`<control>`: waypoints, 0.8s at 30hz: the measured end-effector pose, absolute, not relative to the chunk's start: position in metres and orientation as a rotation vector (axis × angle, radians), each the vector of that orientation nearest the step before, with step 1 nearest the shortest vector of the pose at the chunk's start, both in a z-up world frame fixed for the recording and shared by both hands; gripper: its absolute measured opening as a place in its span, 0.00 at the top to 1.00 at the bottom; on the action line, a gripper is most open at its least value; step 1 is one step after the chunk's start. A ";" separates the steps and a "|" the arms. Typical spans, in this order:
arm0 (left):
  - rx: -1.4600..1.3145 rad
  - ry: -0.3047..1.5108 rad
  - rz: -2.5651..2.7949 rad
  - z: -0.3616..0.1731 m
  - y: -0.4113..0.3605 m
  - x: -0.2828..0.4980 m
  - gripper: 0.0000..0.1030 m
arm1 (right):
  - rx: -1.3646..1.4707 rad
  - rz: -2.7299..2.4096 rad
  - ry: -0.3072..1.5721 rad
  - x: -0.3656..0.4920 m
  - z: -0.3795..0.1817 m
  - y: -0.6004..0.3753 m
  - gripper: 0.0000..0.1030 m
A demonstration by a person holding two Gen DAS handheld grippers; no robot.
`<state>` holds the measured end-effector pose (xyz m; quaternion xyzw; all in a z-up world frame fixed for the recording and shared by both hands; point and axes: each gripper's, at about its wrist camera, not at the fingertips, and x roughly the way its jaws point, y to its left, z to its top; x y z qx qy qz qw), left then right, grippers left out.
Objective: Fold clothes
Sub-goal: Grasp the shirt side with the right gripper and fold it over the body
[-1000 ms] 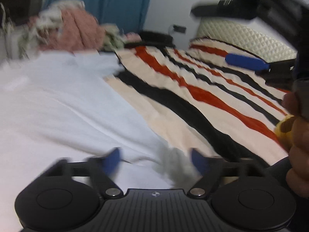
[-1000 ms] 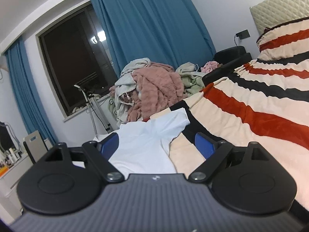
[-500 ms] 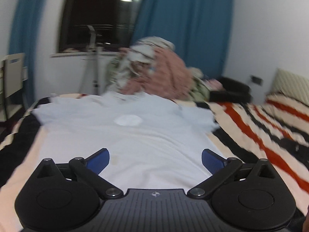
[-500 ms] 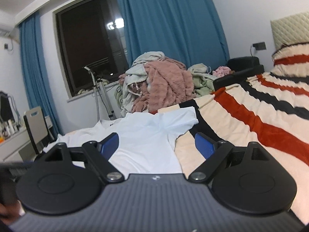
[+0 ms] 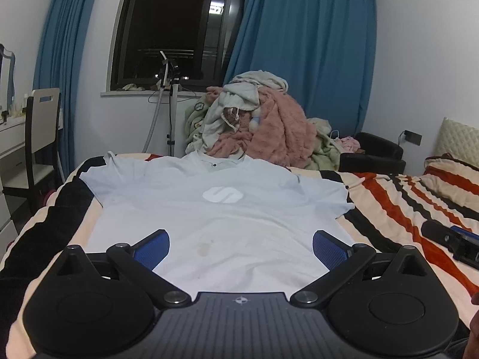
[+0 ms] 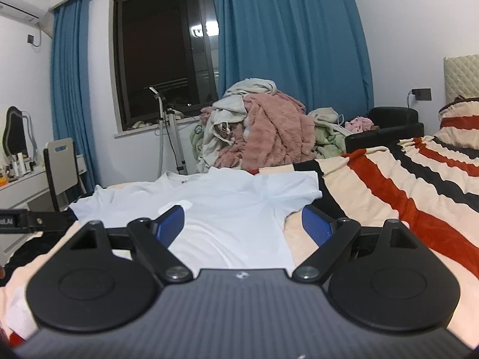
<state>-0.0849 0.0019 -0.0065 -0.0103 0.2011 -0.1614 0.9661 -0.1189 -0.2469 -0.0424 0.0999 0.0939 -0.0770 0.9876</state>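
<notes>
The shirt point(image 5: 215, 218) lies flat, sleeves spread, across the foot end of the bed point(image 5: 398, 209), collar toward the far edge; the left gripper point(image 5: 241, 246) and right gripper point(image 6: 242, 224) both hover wide apart, holding nothing. A pinch could catch the blanket beneath too, dragging both. The shirt's near hem is hidden behind the grippers, probably close to the bed's near edge
</notes>
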 end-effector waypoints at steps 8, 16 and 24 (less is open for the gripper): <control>-0.030 0.437 -0.305 -0.019 0.003 -0.075 0.00 | 0.715 -0.156 0.301 -0.035 -0.058 -0.314 0.14; -0.026 0.516 -0.266 -0.045 0.000 -0.046 0.00 | 1.060 -0.083 0.368 0.098 -0.133 -0.395 0.16; 0.002 0.533 -0.256 -0.063 -0.010 -0.009 0.00 | 0.960 -0.130 0.351 0.198 -0.202 -0.444 0.25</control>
